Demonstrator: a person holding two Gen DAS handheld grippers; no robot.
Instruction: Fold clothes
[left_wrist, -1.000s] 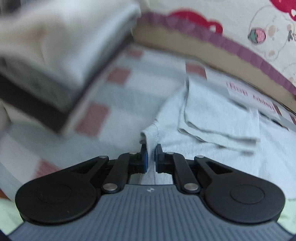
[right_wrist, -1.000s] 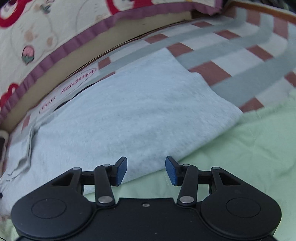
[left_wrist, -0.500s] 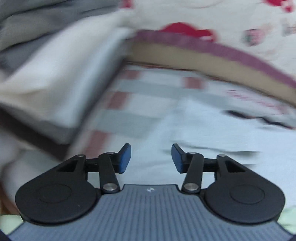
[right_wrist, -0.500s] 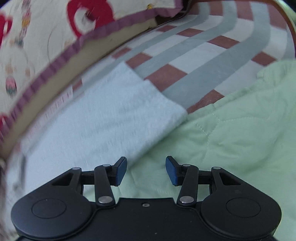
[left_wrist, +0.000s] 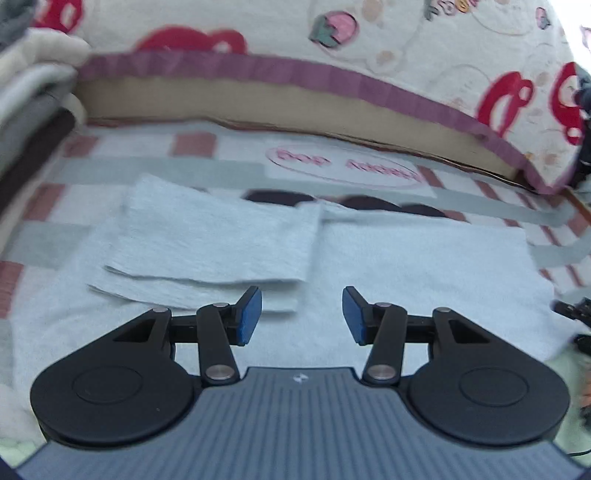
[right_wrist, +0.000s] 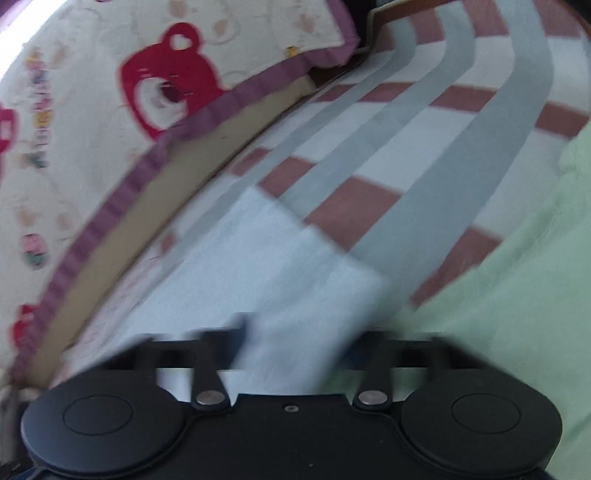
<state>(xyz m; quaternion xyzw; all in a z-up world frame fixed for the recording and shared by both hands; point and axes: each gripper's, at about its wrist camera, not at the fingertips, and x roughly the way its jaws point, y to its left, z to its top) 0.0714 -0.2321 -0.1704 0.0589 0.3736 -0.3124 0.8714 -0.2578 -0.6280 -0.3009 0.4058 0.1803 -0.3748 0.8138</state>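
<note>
Released since before, sleeve (left_wrist: 218, 243) lies folded; left gripper (left_wrist: 302, 314) gapes.

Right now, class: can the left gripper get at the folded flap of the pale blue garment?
Probably yes. The left gripper is open, and the folded flap lies just ahead with nothing between them.

Left gripper (left_wrist: 302, 314) with black round-lobed linkage arms, silver pivot screws, blue finger pads (left_wrist: 249, 314), ribbed grey body with small white logo, right gripper (right_wrist: 295, 343) black-bodied, silver screws, motion-blurred fingers
</note>
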